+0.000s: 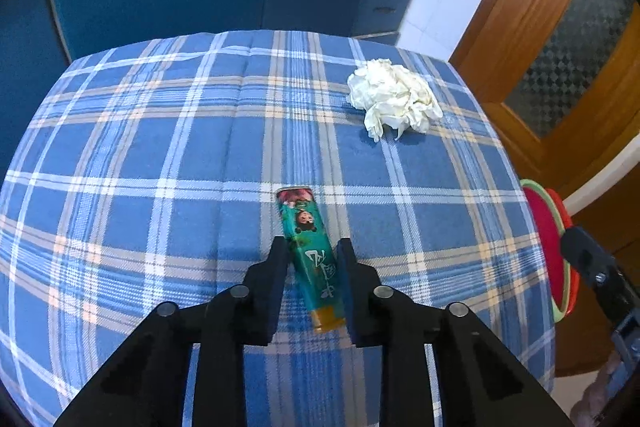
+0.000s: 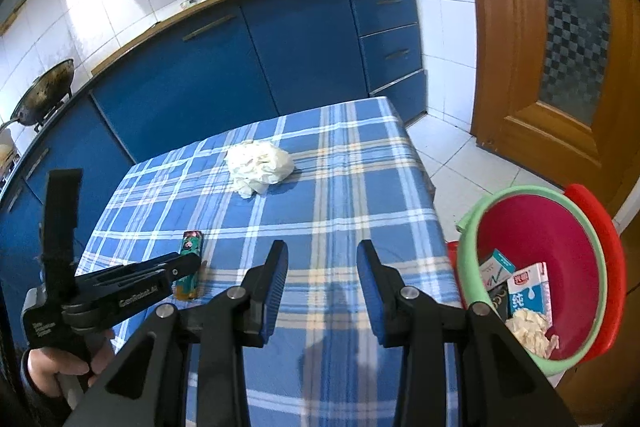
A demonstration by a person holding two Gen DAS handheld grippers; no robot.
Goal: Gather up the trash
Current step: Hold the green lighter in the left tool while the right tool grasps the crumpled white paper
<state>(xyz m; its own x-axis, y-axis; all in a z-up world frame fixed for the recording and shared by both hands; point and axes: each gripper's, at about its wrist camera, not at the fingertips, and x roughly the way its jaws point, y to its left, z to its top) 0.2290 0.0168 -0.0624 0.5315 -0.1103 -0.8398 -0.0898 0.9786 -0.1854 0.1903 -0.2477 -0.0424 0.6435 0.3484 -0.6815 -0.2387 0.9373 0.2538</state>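
Green snack tube (image 1: 314,259), lying near the bench's (image 1: 120,155) near edge, is clamped between the left tongs (image 1: 313,254); crumpled tissue (image 1: 394,99) remains toward the far right corner; right tongs (image 2: 322,259) gape empty; bin (image 2: 472,219) holds cartons, its far side cut off.

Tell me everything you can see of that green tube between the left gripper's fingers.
The green tube is a slim, glossy, printed pack: teal-green with cartoon faces and white lettering, a flat crimped far end and an orange-yellow near end. It lies flat on the blue plaid tablecloth, pointing away from the camera and slightly tilted. The left gripper straddles its middle, fingers close against both sides. Nothing else touches it; the crumpled tissue lies apart.
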